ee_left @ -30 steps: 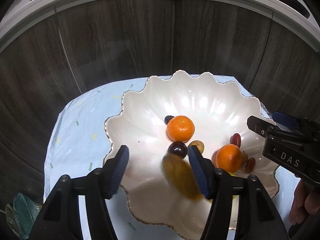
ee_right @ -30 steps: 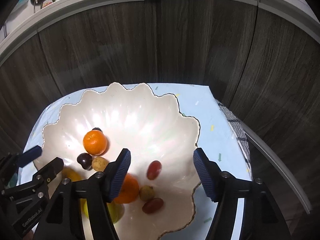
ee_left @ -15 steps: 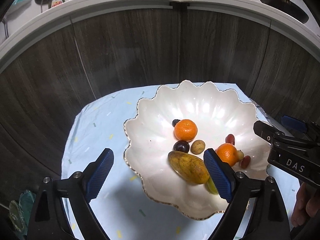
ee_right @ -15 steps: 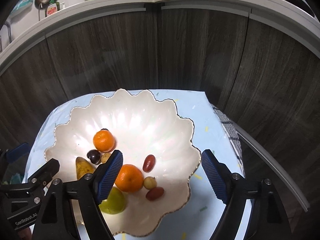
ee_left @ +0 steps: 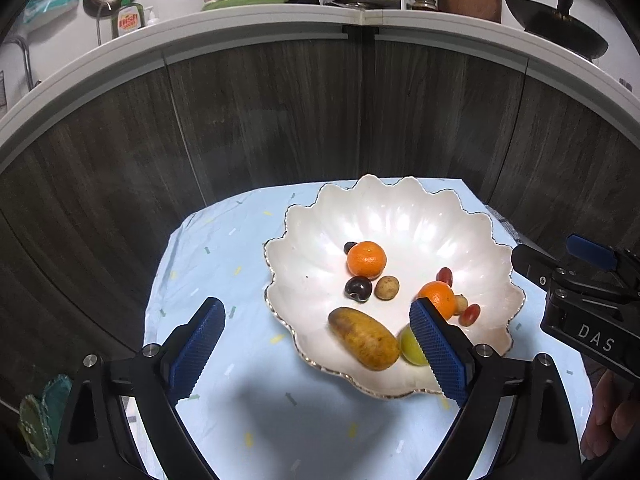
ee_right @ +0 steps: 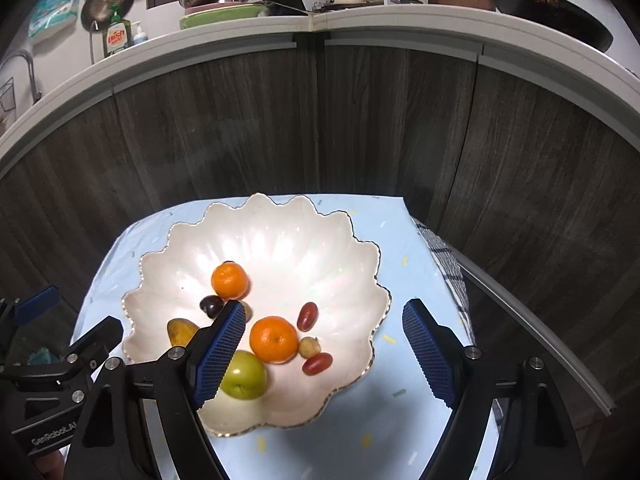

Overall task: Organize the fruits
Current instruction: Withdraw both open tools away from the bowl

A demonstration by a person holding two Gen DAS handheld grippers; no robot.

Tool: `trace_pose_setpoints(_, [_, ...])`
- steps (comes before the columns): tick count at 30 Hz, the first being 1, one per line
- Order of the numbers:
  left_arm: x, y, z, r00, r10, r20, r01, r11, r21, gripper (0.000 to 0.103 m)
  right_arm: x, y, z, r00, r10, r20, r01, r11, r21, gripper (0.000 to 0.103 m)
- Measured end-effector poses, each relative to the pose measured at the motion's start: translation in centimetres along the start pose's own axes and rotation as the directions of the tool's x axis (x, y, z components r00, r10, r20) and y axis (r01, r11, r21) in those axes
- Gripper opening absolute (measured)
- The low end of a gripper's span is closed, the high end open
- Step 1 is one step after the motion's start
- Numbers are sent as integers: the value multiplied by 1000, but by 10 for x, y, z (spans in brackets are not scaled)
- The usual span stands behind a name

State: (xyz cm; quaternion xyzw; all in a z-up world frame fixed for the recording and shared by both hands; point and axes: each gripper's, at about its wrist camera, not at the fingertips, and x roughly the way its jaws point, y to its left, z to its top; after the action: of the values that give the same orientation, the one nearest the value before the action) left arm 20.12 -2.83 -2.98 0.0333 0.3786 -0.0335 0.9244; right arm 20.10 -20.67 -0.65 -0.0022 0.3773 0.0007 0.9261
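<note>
A white scalloped bowl (ee_left: 400, 208) (ee_right: 280, 232) with a gold rim holds the fruit. In it lie two mandarins (ee_left: 366, 259) (ee_left: 436, 296), a yellow-brown oblong fruit (ee_left: 363, 338), a green apple (ee_right: 244, 376), a dark plum (ee_left: 358, 288), a small brown fruit (ee_left: 386, 287) and two red grapes (ee_right: 307, 316) (ee_right: 317, 363). My left gripper (ee_left: 316, 350) hangs open above the bowl's near left rim, with nothing between its pads. My right gripper (ee_right: 325, 354) is open and empty too, over the bowl's near right side. Its left finger hides part of the apple.
The bowl sits on a light blue cloth (ee_left: 224, 264) with small confetti marks. Dark wood cabinet fronts (ee_left: 280, 120) rise close behind, under a counter crowded with dishes (ee_left: 248, 0). A checked cloth (ee_right: 448, 264) hangs at the right edge. A hand (ee_left: 608, 420) shows at lower right.
The left jaws widened and let go of the yellow-brown fruit, which now lies in the bowl. The right jaws widened too. Both grippers drew back and up from the bowl.
</note>
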Motion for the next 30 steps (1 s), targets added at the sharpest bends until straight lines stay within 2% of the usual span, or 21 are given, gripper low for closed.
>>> trace_pose_setpoints(30, [-58, 20, -43, 1000, 15, 16, -14, 999, -50, 95, -56, 13, -46, 1000, 21, 17, -21, 1000, 6, 81])
